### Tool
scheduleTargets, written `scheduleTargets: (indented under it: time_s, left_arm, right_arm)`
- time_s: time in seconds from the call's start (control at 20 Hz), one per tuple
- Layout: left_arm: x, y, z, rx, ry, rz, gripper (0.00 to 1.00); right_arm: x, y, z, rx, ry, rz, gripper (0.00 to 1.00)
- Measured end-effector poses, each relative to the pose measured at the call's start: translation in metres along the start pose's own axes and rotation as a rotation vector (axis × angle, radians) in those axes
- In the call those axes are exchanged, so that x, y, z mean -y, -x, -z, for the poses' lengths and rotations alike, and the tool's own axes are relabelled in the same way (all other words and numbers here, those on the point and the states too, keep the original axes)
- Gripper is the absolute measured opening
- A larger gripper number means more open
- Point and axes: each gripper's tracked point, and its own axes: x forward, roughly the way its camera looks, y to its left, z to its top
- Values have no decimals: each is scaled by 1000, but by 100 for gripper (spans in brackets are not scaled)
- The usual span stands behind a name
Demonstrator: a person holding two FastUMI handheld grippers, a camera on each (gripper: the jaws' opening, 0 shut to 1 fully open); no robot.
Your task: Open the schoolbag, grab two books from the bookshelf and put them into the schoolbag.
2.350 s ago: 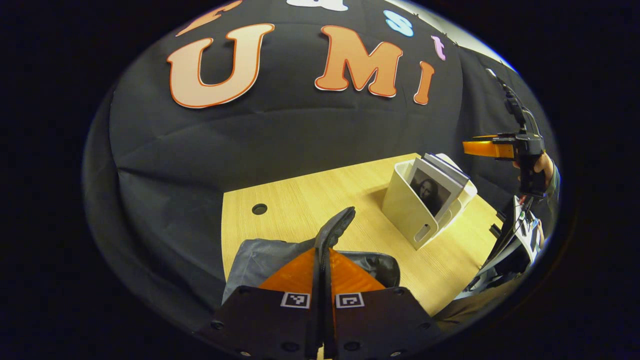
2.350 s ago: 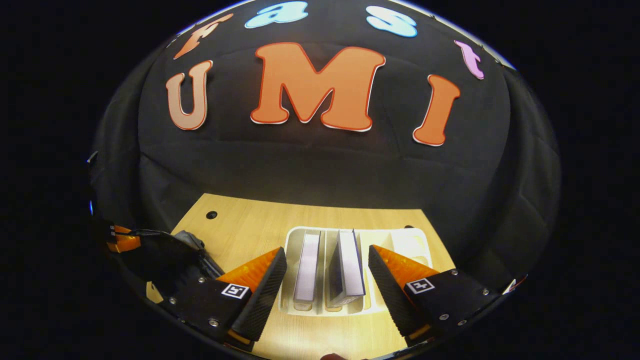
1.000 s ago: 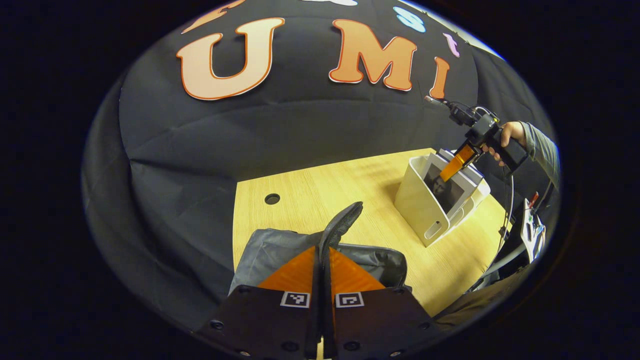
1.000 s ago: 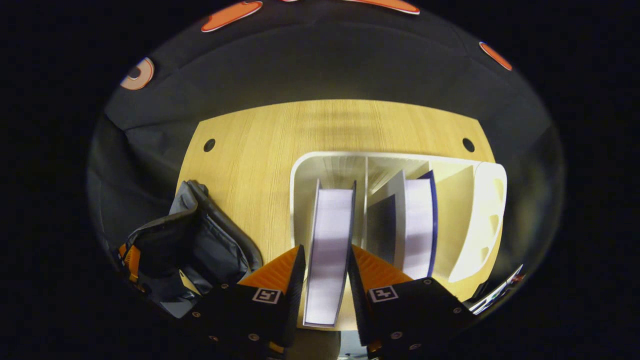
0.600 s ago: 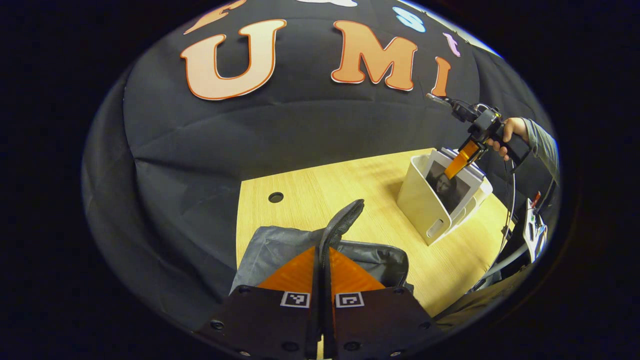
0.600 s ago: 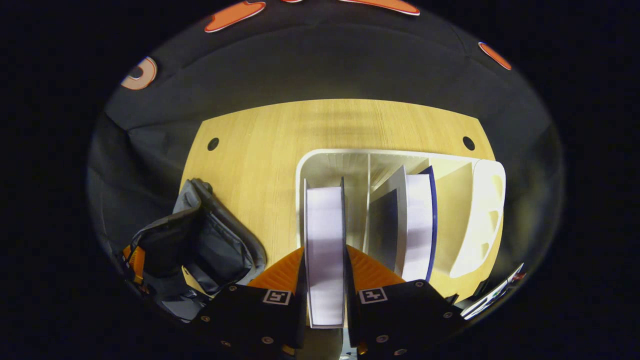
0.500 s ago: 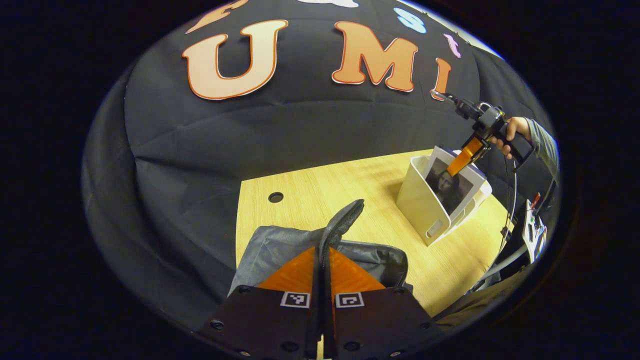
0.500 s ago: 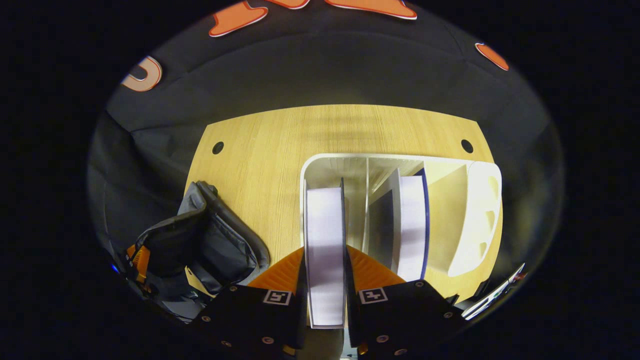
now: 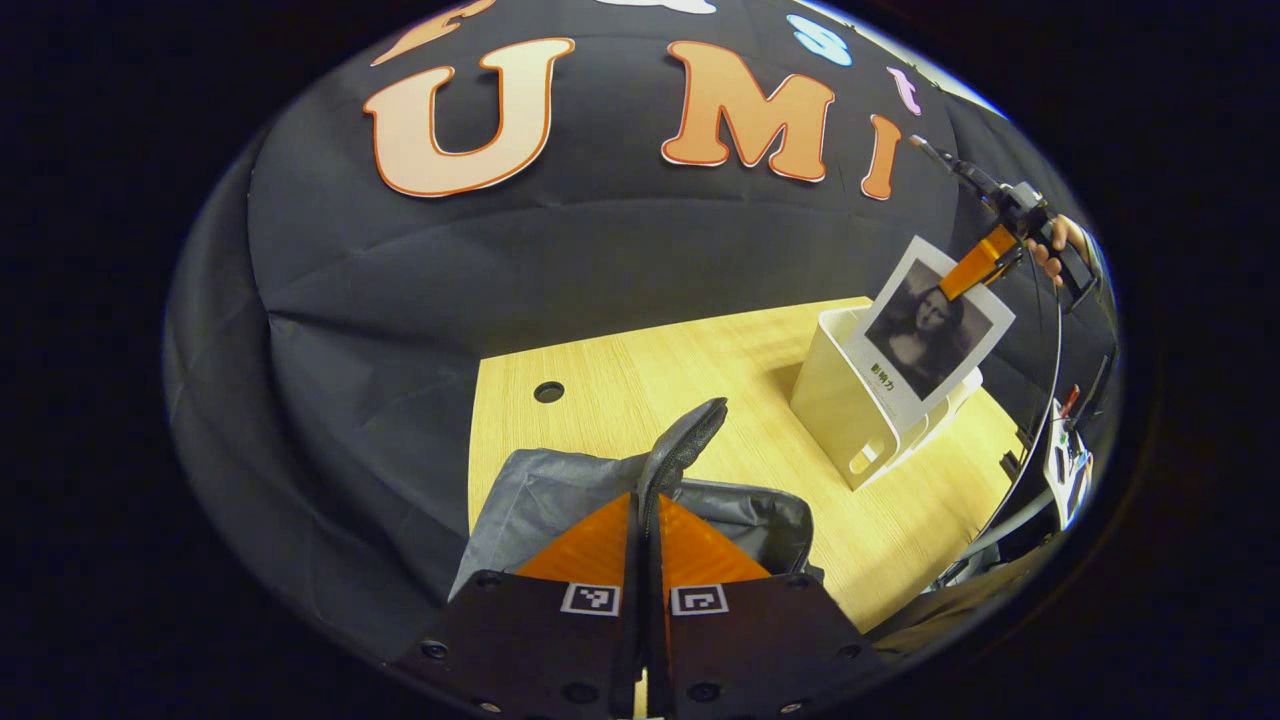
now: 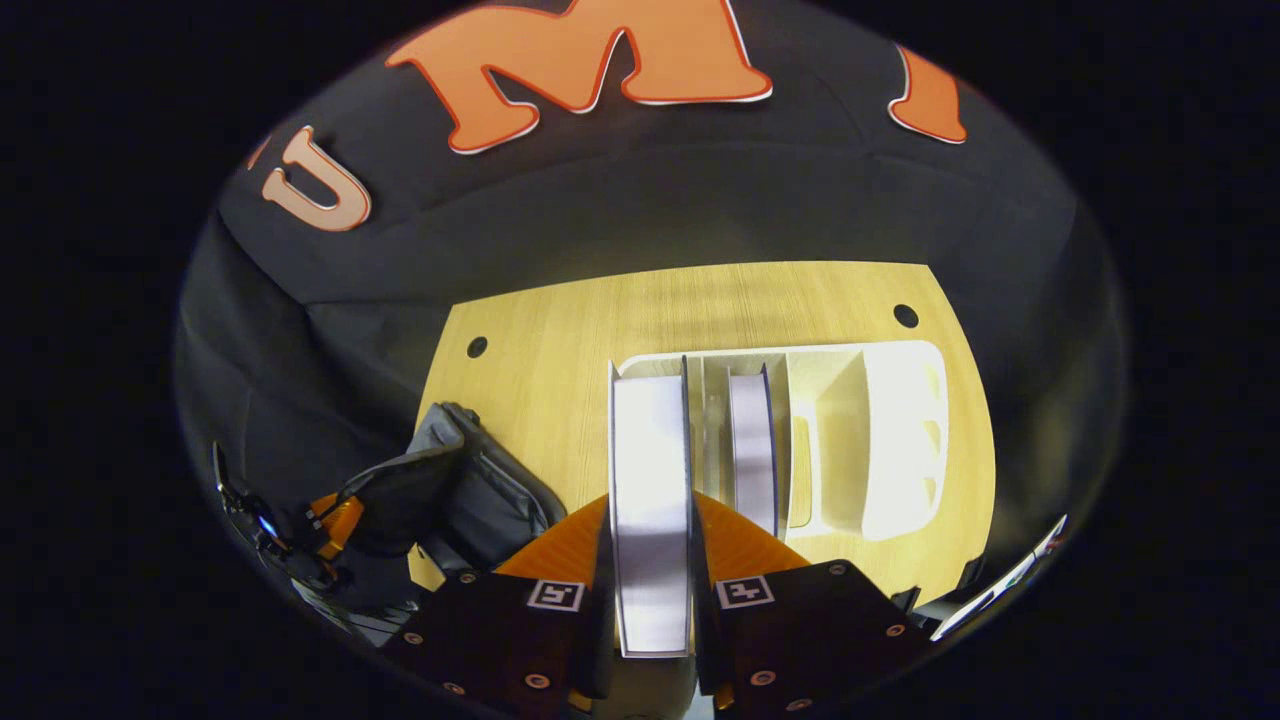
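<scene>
My left gripper [image 9: 645,545] is shut on the dark handle [image 9: 683,450] of the grey schoolbag [image 9: 540,495] and holds it up, with the bag's mouth gaping to the right. My right gripper [image 10: 650,520] is shut on a book [image 10: 650,470] and its white page edge runs between the fingers. In the left gripper view this book [image 9: 925,335] shows a portrait cover and hangs above the white bookshelf [image 9: 840,395], held at its top corner by the right gripper [image 9: 975,265]. A second book [image 10: 750,450] stands in the bookshelf [image 10: 900,440]. The schoolbag [image 10: 480,500] lies to the left of the shelf.
The wooden table [image 10: 560,340] has cable holes near its back corners. A hand [image 9: 1050,255] holds the right gripper at the far right. The left gripper [image 10: 340,520] shows by the bag. The shelf's right compartments [image 10: 835,430] hold nothing.
The right gripper closed on the left book and has lifted it up out of the bookshelf. The left gripper has kept still, holding the bag's handle.
</scene>
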Motion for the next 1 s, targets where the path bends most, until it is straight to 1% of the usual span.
scheduleTargets:
  time_s: [0.15,0.25,0.4,0.55,0.65,0.75,0.9,1.0]
  left_arm:
    - [2,-2,1,-5,9,10,4]
    - [4,-6,1,-1,11,16,5]
    - [4,-7,0,2,14,22,5]
    - [3,-8,1,1,13,22,5]
    - [2,-7,0,2,16,20,4]
    - [2,-6,0,3,20,19,4]
    - [1,-5,0,6,18,14,4]
    - [3,-2,0,7,14,14,4]
  right_arm:
    - [-1,29,-2,57,-29,-28,33]
    - [-6,44,2,81,-37,-65,33]
    - [-12,54,8,107,-46,-94,33]
    - [-23,60,14,129,-27,-115,32]
    - [-32,61,21,133,-20,-139,31]
    - [-46,59,30,128,-34,-179,31]
    - [-66,49,49,97,-58,-245,31]
    - [-75,36,65,68,-68,-267,31]
